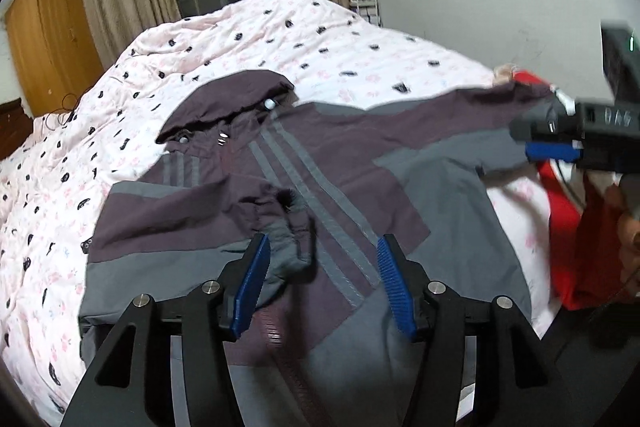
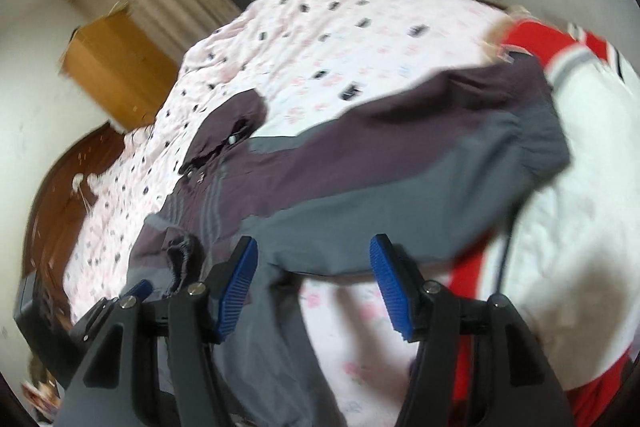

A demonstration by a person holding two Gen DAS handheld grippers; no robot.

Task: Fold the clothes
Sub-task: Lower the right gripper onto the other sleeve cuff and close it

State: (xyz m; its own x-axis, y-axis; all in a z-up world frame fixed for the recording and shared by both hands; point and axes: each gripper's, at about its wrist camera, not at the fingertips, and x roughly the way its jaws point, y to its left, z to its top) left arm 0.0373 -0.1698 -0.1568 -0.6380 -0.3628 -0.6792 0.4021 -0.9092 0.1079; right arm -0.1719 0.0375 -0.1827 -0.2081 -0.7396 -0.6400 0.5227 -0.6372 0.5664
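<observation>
A purple and grey hooded jacket (image 1: pixel 304 187) lies spread face up on the bed, hood toward the far side. Its left sleeve is folded across the chest, cuff (image 1: pixel 286 247) near the zipper. My left gripper (image 1: pixel 320 279) is open and empty above the jacket's lower front. The right sleeve (image 2: pixel 420 155) stretches out to the right. My right gripper (image 2: pixel 314 283) is open just above that sleeve's lower edge and holds nothing; it also shows at the right edge of the left wrist view (image 1: pixel 560 139).
The bed has a pink patterned quilt (image 1: pixel 280 39). A red and white garment (image 2: pixel 580 131) lies at the bed's right edge. A wooden cabinet (image 1: pixel 48 43), curtains and a dark window stand behind. A wooden headboard (image 2: pixel 52 195) is at left.
</observation>
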